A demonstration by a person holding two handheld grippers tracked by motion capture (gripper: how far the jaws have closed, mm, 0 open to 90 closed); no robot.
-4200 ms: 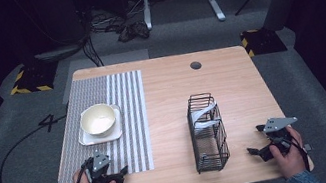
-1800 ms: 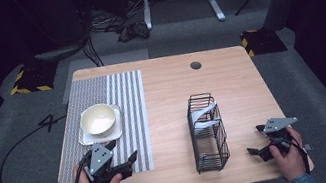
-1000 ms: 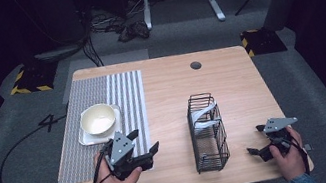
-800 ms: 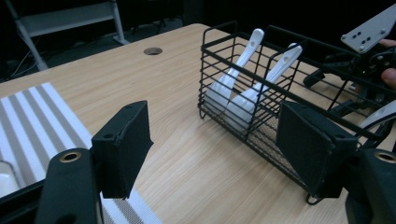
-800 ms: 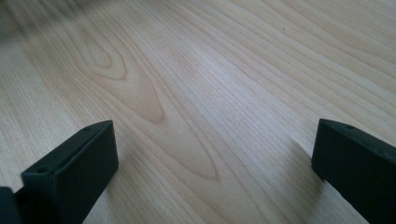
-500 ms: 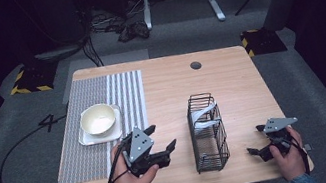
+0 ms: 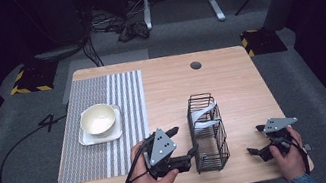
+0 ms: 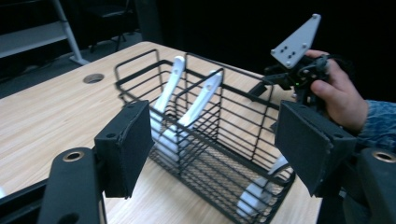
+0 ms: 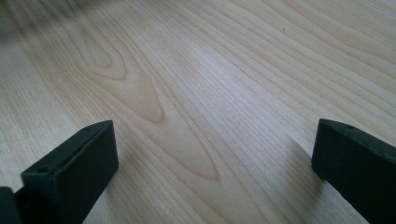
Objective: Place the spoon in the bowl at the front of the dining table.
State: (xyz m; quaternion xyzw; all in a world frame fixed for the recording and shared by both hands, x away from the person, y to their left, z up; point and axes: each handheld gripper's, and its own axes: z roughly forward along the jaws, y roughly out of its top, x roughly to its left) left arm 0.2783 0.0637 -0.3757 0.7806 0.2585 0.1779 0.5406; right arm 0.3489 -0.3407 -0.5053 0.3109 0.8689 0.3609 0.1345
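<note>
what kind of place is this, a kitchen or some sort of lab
Most likely a lab or recording studio, not a kitchen: the wooden table stands alone on grey carpet in a dark room, with loose cables on the floor and hazard-striped blocks beside it.

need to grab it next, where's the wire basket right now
In the high view the wire basket stands right of the table's middle, near the front edge, between the left tool and right tool.
</note>
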